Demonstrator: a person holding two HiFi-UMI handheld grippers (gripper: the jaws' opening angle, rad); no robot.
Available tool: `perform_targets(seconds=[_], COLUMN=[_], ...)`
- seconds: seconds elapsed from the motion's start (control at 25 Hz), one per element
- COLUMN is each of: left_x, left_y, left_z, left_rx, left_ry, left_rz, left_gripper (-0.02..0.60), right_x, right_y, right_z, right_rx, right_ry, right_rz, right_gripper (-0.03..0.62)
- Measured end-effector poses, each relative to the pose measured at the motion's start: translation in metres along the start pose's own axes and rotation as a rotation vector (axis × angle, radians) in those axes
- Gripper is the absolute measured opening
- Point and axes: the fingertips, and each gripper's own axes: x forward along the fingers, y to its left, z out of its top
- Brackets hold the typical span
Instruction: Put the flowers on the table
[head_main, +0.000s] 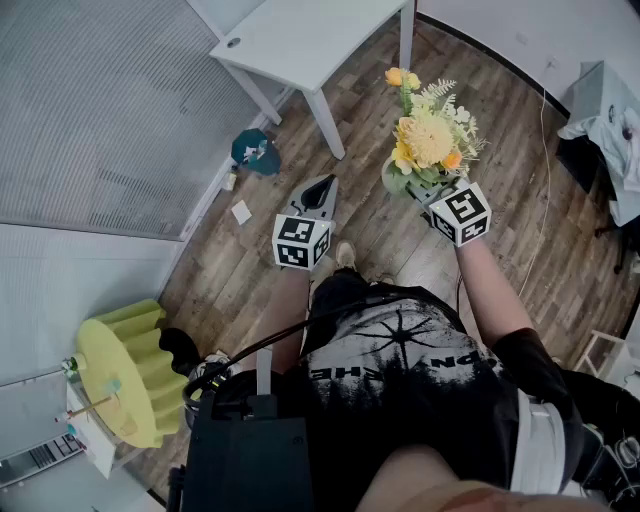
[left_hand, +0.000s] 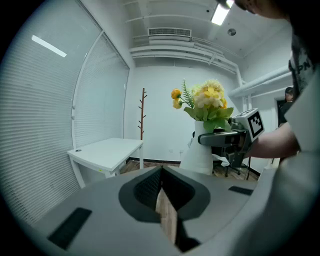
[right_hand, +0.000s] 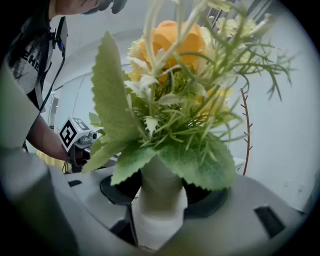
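A bunch of yellow and orange flowers (head_main: 428, 140) with green leaves stands in a white vase (left_hand: 199, 152). My right gripper (head_main: 432, 190) is shut on the vase's neck and holds it upright in the air above the wooden floor. In the right gripper view the vase (right_hand: 157, 220) sits between the jaws, and leaves and flowers (right_hand: 170, 45) fill the picture. My left gripper (head_main: 320, 192) hangs to the left of the vase, shut on nothing. The white table (head_main: 310, 35) stands ahead and to the left, its top (left_hand: 105, 152) bare.
A teal object (head_main: 256, 152) and a small white scrap (head_main: 241, 212) lie on the floor beside the table leg. A yellow-green ridged thing (head_main: 125, 370) sits at the lower left. A wooden coat stand (left_hand: 143, 112) is at the far wall. Cloth-covered furniture (head_main: 610, 110) stands at the right.
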Motion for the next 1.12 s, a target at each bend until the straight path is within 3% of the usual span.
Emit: perform_targets(seconds=[0.6,1.12], left_x=[0.007,0.028], left_y=[-0.013,0.002], left_z=[0.016,0.017], left_rx=[0.061,0.059], left_ry=[-0.01,-0.004], left_rz=[-0.011,-0.014], left_gripper=[0.013,0.012], right_x=[-0.009,0.004], right_y=[-0.007,-0.024], right_z=[0.003,0.001], right_rx=[0.037,0.04], right_ry=[-0.025,-0.017], right_rz=[0.013,0.017], right_gripper=[0.253,0.253])
